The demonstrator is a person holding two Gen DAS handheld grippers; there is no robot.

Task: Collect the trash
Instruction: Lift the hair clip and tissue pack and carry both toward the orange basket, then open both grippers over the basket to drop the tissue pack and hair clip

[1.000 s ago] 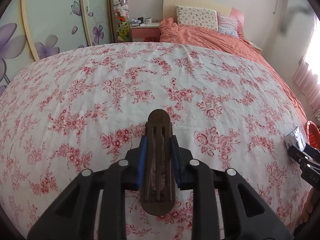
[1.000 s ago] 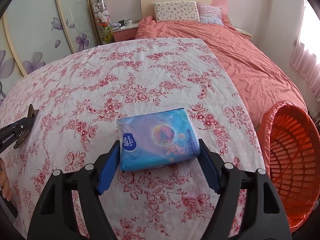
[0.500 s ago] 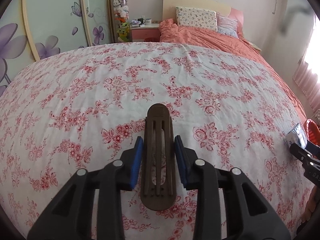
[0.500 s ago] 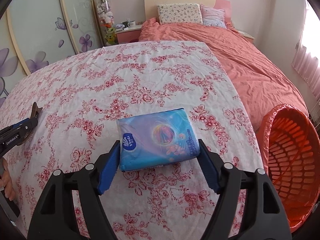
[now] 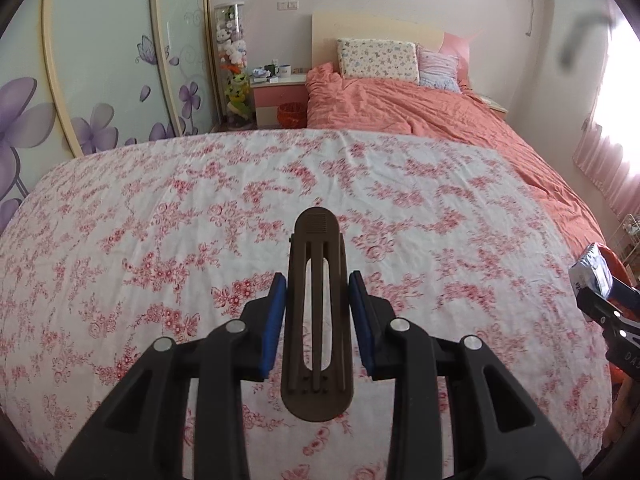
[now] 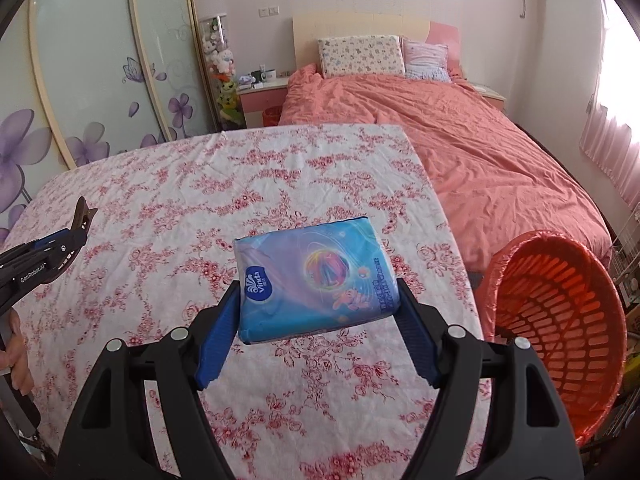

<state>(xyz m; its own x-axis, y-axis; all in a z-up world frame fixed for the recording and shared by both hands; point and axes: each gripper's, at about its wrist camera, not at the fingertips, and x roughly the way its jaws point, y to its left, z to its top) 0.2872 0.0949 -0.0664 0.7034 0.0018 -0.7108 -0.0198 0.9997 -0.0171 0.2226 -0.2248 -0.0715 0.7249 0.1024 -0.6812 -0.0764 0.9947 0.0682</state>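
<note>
1. Left wrist view: left gripper (image 5: 317,314) narrow, jaws just opened slightly, blue pads (image 5: 273,322) flanking a brown slotted clip (image 5: 317,320); contact uncertain, clip apparently raised clear of the floral table (image 5: 160,216).
2. Right wrist view: right gripper (image 6: 318,332) wide, clamped on a blue tissue pack (image 6: 314,280), carried above the table's near right part.
3. Orange mesh basket (image 6: 560,320) at far right, beside the table edge, tilted with its mouth open.
4. Step in hand, judged: both items lifted, transport pending.
5. Next move: swing rightward over the basket mouth, then release; clip needs the longer reach.
</note>
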